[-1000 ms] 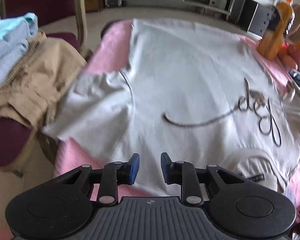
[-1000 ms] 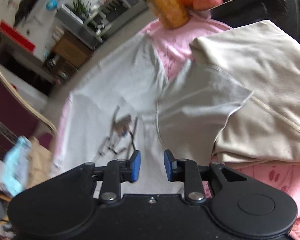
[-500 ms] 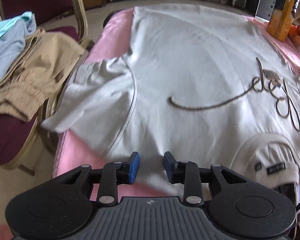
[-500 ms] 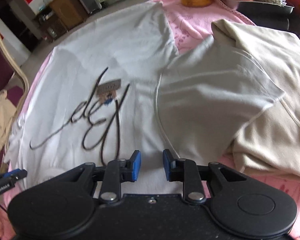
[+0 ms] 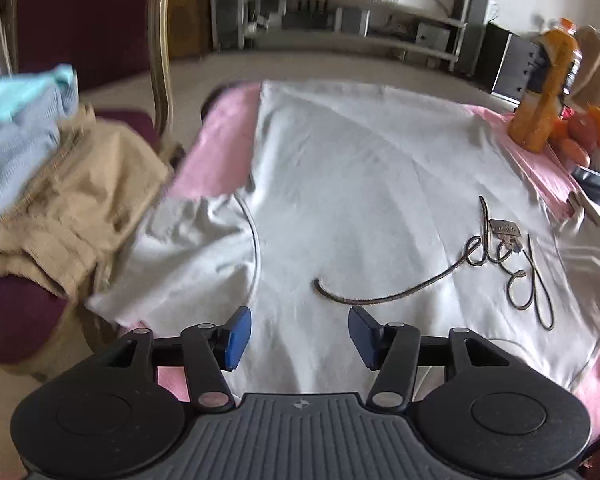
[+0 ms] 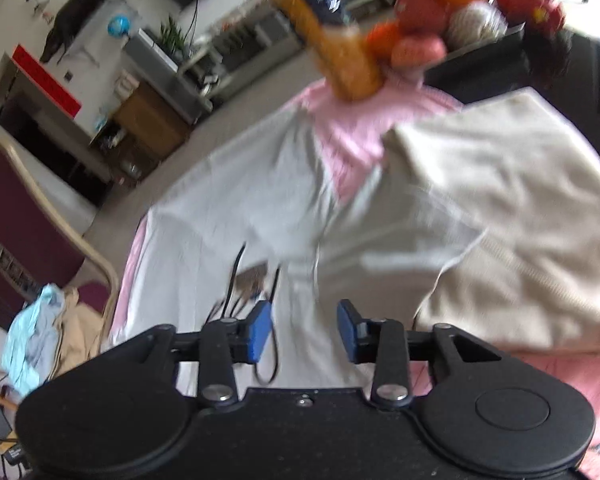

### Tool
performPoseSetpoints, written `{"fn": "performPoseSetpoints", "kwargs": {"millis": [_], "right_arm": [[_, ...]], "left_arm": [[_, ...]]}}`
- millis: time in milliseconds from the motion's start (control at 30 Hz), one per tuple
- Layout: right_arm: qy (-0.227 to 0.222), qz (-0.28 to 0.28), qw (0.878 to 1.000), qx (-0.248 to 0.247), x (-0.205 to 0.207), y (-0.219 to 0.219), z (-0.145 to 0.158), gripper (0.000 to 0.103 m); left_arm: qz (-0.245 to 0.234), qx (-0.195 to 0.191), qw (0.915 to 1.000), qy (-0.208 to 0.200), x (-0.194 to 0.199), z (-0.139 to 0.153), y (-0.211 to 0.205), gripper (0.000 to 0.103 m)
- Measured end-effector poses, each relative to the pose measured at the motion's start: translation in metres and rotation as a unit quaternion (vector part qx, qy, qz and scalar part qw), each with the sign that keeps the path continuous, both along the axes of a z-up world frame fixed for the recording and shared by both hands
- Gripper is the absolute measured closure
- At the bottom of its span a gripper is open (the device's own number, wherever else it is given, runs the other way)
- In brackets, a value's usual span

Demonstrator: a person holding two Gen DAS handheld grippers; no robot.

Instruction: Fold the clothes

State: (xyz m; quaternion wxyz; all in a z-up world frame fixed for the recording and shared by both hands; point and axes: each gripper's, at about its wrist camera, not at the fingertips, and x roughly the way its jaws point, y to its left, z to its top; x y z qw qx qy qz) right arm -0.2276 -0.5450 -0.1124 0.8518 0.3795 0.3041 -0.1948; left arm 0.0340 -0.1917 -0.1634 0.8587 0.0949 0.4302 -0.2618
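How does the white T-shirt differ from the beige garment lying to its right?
The white T-shirt lies spread flat and bears dark script lettering; the beige garment is folded into a thicker block and looks plain. The T-shirt's sleeve overlaps the beige garment's edge. Both rest on the pink cloth.

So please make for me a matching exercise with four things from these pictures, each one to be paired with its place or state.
Things:
1. white T-shirt
2. tan garment
3. orange bottle
4. left claw

Places or states:
A. standing upright at the far corner of the table, beside the fruit
B. spread flat on the pink cloth, script side up
C. open, nothing between its pads
D. heaped on the dark red chair

Pairs: 1-B, 2-D, 3-A, 4-C
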Motion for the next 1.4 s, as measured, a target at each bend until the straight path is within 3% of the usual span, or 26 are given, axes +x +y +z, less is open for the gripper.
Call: {"fn": "performPoseSetpoints", "kwargs": {"millis": [133,267,367,567,833,900,967,1000,1133,1267,1400], "right_arm": [[0.004,-0.060,0.998,-0.016,-0.008,-0.016,0.001,0.047],[0.005,-0.145,0.989,0.031,-0.021,-0.048,-0.014,0.046],[0.013,-0.181,0.981,0.068,-0.026,-0.068,-0.029,0.047],[0.037,-0.206,0.971,0.113,-0.022,-0.085,-0.051,0.071],[0.056,-0.228,0.966,0.112,-0.017,-0.090,-0.063,0.077],[0.055,-0.230,0.966,0.105,-0.015,-0.090,-0.063,0.083],[0.048,-0.221,0.968,0.110,-0.013,-0.090,-0.063,0.097],[0.049,-0.217,0.969,0.110,-0.011,-0.089,-0.063,0.100],[0.029,-0.215,0.973,0.082,-0.013,-0.081,-0.049,0.100],[0.016,-0.181,0.983,0.012,-0.003,-0.060,-0.016,0.101],[0.027,-0.131,0.989,-0.064,0.022,-0.033,0.014,0.101]], "left_arm": [[0.015,0.027,0.9989,0.036,0.010,-0.012,-0.003,0.057],[0.021,0.078,0.9956,0.047,0.012,-0.025,-0.007,0.057],[0.023,0.093,0.9934,0.063,0.013,-0.033,-0.006,0.057],[0.026,0.089,0.9932,0.070,0.012,-0.036,-0.002,0.054],[0.022,0.086,0.9939,0.066,0.008,-0.037,0.002,0.052],[0.019,0.084,0.9941,0.065,0.006,-0.036,0.004,0.052],[0.014,0.081,0.9945,0.064,0.005,-0.035,0.004,0.053],[0.012,0.078,0.9949,0.064,0.004,-0.033,0.004,0.054],[0.001,0.040,0.9974,0.059,-0.002,-0.022,0.011,0.055],[-0.013,0.003,0.9989,0.044,-0.008,-0.006,0.010,0.054],[-0.014,-0.008,0.9991,0.039,-0.011,-0.001,0.012,0.054]]}}
